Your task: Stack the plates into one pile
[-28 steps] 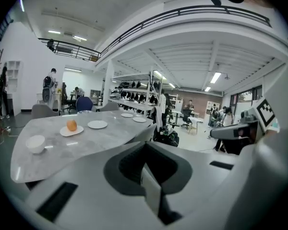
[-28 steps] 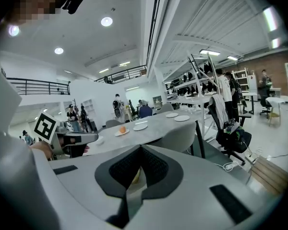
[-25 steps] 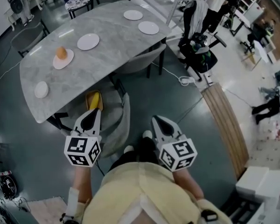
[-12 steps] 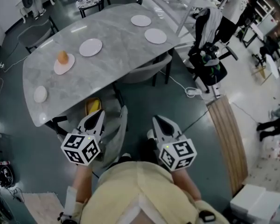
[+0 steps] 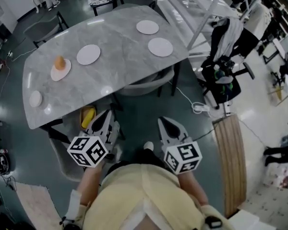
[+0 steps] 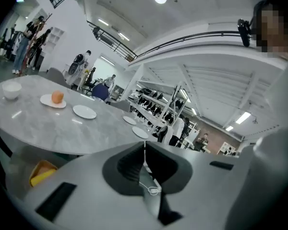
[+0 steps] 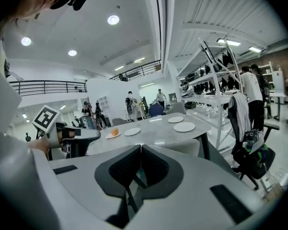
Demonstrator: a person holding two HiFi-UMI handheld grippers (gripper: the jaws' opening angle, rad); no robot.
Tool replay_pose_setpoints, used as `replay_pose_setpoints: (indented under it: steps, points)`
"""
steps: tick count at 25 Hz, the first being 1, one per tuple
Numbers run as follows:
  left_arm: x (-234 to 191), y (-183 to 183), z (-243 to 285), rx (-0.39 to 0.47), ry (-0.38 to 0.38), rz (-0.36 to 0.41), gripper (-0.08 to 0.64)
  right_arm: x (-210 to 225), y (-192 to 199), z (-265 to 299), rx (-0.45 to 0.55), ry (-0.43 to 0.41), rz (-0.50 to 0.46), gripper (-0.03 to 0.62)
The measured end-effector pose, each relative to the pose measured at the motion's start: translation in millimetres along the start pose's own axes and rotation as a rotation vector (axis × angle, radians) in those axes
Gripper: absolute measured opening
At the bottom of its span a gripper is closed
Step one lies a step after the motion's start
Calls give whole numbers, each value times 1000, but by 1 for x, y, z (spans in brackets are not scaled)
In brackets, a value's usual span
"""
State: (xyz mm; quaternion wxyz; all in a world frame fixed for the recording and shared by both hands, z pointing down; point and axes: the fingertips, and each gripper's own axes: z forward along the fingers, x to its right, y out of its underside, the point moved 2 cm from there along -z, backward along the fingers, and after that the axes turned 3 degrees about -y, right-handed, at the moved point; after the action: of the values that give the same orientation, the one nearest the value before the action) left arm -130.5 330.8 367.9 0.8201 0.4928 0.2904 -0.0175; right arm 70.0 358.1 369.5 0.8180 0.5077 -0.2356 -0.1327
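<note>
Head view: the plates (image 5: 88, 54) lie spread out on the table (image 5: 134, 75), ahead of both grippers. None are stacked yet. The left gripper (image 5: 105, 120) is nearer the plate with the orange thing (image 5: 60, 63), maybe a fruit. The right gripper (image 5: 164, 124) is nearer the two far plates (image 5: 160, 47). Both point at the table.

Left gripper view: jaws closed, nothing in them.

Right gripper view: closed and empty too.
</note>
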Motion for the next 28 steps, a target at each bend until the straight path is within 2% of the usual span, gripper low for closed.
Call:
replay_pose_setpoints:
  steps: [3,7,10,12,17,20,22,25,28]
  points:
    - [7,3,17,29,-22,-60,2,24,-5,9,-11,-33,-15,5]
    - [8,5,37,43,-78,-82,5,52,-13,20,-24,-80,-51,5]
    - [7,1,48,54,-111,-97,74,68,-16,27,-36,-99,-59,5]
    - [3,-4,50,72,-140,-102,75,73,-18,32,-36,-115,-69,5]
    - [-9,-18,49,141,-215,-132,133,78,-23,41,-41,-139,-75,5]
    - [-23,-21,51,164,-253,-176,149,79,-25,52,-40,-150,-76,5]
    - [-33,-25,54,181,-261,-229,161,79,-28,60,-43,-155,-80,5]
    - [-44,-37,67,207,-232,-301,164,81,-35,73,-51,-152,-108,5]
    - [-58,-45,86,208,-229,-322,170,89,-42,89,-54,-146,-139,5]
